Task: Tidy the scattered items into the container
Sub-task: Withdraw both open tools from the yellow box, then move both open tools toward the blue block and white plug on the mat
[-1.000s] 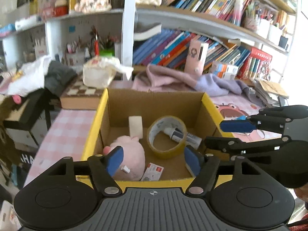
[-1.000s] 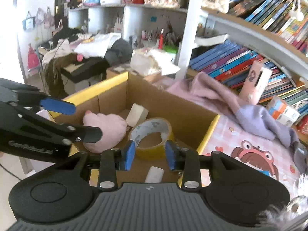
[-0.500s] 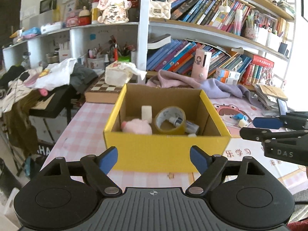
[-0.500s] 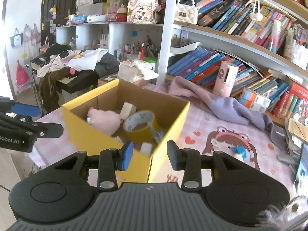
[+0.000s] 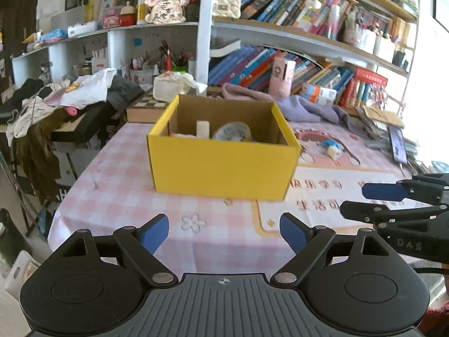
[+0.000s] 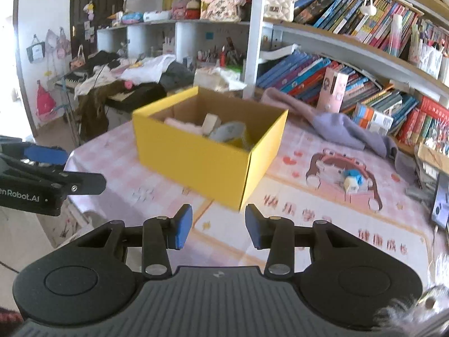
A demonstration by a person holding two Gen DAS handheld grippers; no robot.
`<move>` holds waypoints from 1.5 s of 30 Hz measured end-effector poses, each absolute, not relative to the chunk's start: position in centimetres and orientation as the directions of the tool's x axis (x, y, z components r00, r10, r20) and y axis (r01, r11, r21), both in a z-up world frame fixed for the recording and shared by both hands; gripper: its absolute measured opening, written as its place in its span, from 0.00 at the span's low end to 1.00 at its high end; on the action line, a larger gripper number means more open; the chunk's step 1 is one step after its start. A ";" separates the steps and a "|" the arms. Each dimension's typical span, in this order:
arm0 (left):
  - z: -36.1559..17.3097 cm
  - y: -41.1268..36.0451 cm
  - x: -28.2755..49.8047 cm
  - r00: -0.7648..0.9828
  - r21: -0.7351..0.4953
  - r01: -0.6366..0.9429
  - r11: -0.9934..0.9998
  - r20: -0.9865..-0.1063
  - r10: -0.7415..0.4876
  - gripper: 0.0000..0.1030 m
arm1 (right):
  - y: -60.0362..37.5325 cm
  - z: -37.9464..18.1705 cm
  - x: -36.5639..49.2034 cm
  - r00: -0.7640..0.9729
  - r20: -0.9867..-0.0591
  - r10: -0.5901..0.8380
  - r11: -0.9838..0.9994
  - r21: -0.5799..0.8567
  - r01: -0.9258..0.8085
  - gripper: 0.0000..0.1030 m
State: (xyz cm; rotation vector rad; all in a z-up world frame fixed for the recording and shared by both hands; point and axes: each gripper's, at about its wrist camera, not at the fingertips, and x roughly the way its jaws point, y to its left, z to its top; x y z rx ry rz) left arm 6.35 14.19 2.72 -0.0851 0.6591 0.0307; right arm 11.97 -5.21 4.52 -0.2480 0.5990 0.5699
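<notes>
Both grippers, left (image 5: 224,231) and right (image 6: 214,230), fingers open (empty), should swing toward the small blue-and-cream toy (image 6: 352,181) at 2 o'clock of the yellow box (image 6: 196,163), approach slow

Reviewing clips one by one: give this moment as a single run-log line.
left gripper: open, empty | right gripper: open, empty | yellow box: holds tape roll, white block | blue-white item: on mat, outside box

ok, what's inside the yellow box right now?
In the yellow box: a tape roll, a pale block and something pink. The near wall hides the box floor, so smaller items there can't be seen. Both grippers are open and empty.
</notes>
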 end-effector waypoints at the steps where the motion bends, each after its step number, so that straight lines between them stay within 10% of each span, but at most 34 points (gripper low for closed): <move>1: 2.5 13.9 6.1 0.788 -0.063 -0.052 0.997 -0.615 0.003 0.86 | -5.3 4.3 11.5 0.675 -0.600 0.431 0.818 -0.057 -0.573 0.39; 45: -0.4 0.5 11.7 0.662 -0.068 0.331 0.941 -0.695 -0.282 0.94 | -16.6 2.5 11.2 0.717 -0.681 0.147 0.956 -0.088 -0.279 0.58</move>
